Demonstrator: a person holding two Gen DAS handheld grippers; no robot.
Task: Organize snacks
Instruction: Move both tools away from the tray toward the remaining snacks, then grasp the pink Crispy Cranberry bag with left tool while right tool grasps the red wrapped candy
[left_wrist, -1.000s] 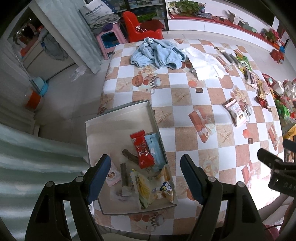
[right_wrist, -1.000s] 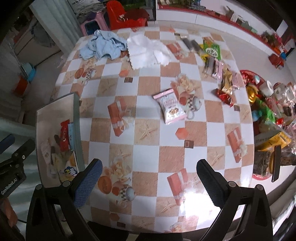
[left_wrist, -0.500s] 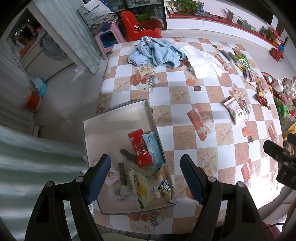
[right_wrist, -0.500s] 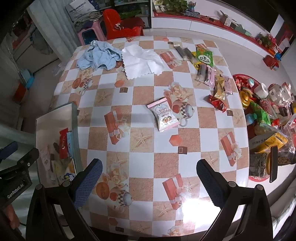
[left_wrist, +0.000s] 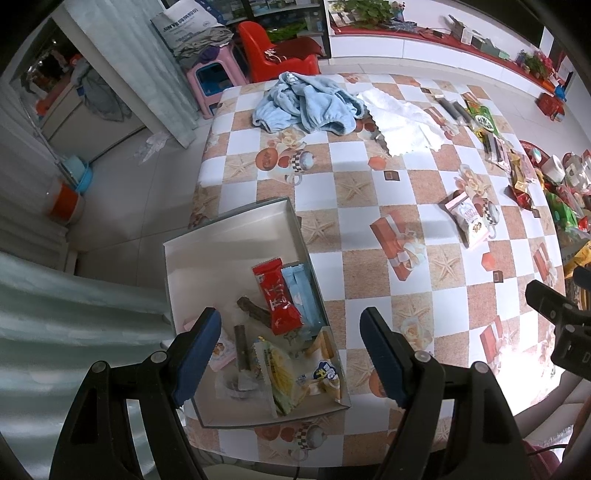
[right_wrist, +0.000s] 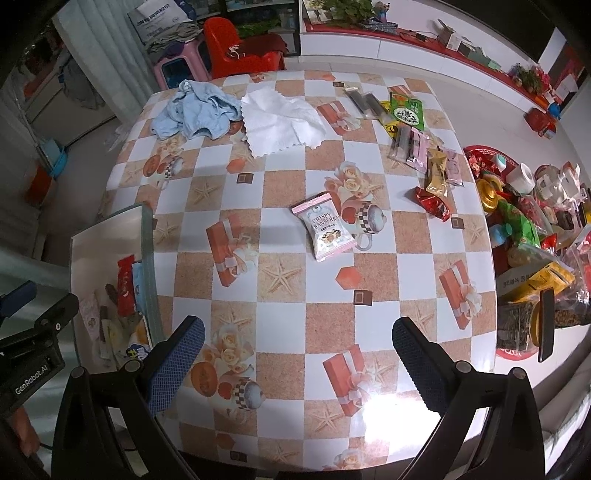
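A grey box sits at the table's near left corner and holds several snack packets, among them a red packet and a light blue one. My left gripper hangs open above the box with nothing between its fingers. A pink-and-white cranberry snack bag lies alone mid-table. My right gripper hovers open and empty over the near table edge, well short of that bag. More packets lie in a row toward the far right. The box shows at the left of the right wrist view.
A blue cloth and a white cloth lie at the table's far side. A red tray and a heap of bagged goods crowd the right edge. Red chair and pink stool stand beyond the table.
Both views have widened slightly, as if both grippers rose a little; the table and its far side show more fully. Nothing on the table moved, and both grippers stayed open.
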